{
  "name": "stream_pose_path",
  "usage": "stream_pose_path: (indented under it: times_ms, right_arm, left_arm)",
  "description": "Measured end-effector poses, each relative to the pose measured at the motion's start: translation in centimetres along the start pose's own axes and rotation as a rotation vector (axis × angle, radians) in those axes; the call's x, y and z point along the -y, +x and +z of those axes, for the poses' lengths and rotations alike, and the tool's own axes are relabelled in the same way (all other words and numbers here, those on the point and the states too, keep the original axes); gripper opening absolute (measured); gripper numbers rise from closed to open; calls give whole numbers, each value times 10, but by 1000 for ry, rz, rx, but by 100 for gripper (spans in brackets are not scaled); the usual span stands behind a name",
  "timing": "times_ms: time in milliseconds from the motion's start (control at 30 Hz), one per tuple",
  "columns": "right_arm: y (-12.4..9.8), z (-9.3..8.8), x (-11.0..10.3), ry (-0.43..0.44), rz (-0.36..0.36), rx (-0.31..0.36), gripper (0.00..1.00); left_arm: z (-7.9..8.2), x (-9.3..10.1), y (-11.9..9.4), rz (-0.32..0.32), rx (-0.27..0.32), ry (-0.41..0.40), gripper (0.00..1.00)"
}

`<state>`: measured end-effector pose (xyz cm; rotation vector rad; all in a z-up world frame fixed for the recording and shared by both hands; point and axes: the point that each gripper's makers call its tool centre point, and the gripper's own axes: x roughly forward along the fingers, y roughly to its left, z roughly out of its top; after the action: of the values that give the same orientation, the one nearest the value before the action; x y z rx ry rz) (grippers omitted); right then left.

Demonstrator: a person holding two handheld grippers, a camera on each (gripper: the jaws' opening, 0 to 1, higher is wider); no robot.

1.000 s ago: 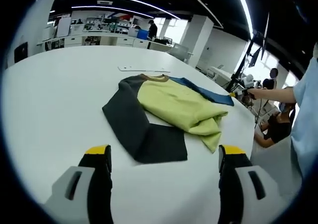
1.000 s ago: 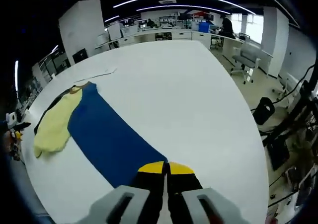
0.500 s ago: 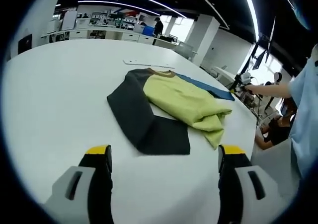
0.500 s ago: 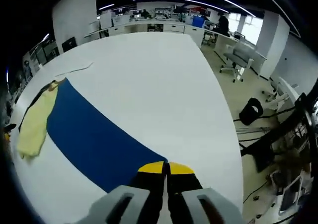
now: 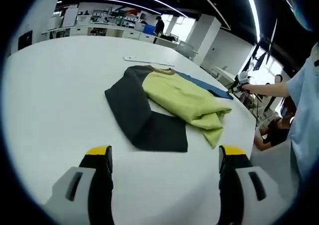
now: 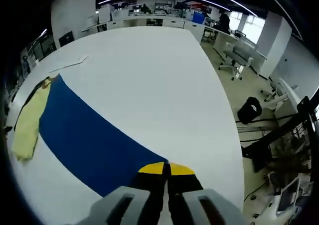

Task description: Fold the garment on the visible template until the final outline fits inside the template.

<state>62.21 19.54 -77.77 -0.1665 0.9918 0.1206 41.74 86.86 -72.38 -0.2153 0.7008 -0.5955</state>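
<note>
Your right gripper has its yellow-tipped jaws pressed together on the end of the garment's blue sleeve, which stretches taut across the white table back to the yellow-green body. Your left gripper hangs above the table with its jaws spread wide and nothing between them — just ahead lies the garment, its yellow-green body bunched at the near end and its dark grey sleeve folded flat beside it. Beyond the collar a thin white template lies flat on the table, and at the far right your hand holds the right gripper at the blue sleeve's end — the table's edge is just beside it.
</note>
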Motion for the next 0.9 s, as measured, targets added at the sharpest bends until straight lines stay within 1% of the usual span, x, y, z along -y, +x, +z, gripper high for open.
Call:
stream_pose_path:
  times_ms: [233, 300, 333, 367, 400, 433, 467, 500, 533, 567, 600, 633, 667, 733, 833, 867, 900]
  right_arm:
    - [0, 0, 0, -6, 2, 3, 0]
    - [-2, 0, 2, -5, -6, 12, 5]
    - [-3, 2, -3, 11, 22, 31, 11]
    - [-4, 2, -8, 30, 51, 41, 18]
    - [-5, 5, -14, 47, 83, 68, 25]
    - [-6, 4, -13, 39, 77, 67, 30]
    - [-7, 6, -19, 10, 110, 94, 34]
    - [-8, 8, -22, 1, 123, 107, 38]
    - [-10, 5, -27, 6, 138, 105, 43]
    - [-11, 7, -32, 2, 166, 121, 51]
    - [-13, 9, -37, 2, 187, 146, 57]
    - [-15, 9, -40, 9, 198, 151, 63]
    - [-17, 11, -45, 7, 219, 170, 70]
    - [-21, 12, -50, 8, 226, 182, 81]
    - [-25, 16, -60, 13, 265, 210, 97]
    - [-26, 16, -62, 13, 274, 213, 100]
    - [-29, 18, -67, -1, 286, 229, 100]
  left_arm:
    - [-2, 3, 1, -4, -2, -7, 85]
    - [-2, 3, 1, -3, -2, -5, 85]
    - [-2, 3, 1, -7, 1, -9, 85]
    - [-2, 4, 1, -7, 0, -9, 85]
    - [-2, 4, 1, -6, 0, -7, 85]
    - [-3, 4, 1, -7, 0, -7, 85]
    - [-3, 4, 2, -8, 1, -11, 85]
    - [-3, 5, 2, -8, 2, -12, 85]
    - [-4, 5, 1, -10, 5, -14, 85]
    - [-4, 5, 1, -11, 6, -14, 85]
    - [-5, 6, 1, -13, 7, -16, 85]
    - [-6, 6, 1, -14, 5, -16, 85]
    - [-6, 6, 0, -13, 5, -16, 85]
    - [-6, 7, -1, -15, 8, -20, 85]
    - [-4, 7, -1, -17, 21, -24, 85]
    - [-4, 7, -1, -16, 23, -24, 85]
    - [-3, 7, -1, -19, 27, -25, 85]
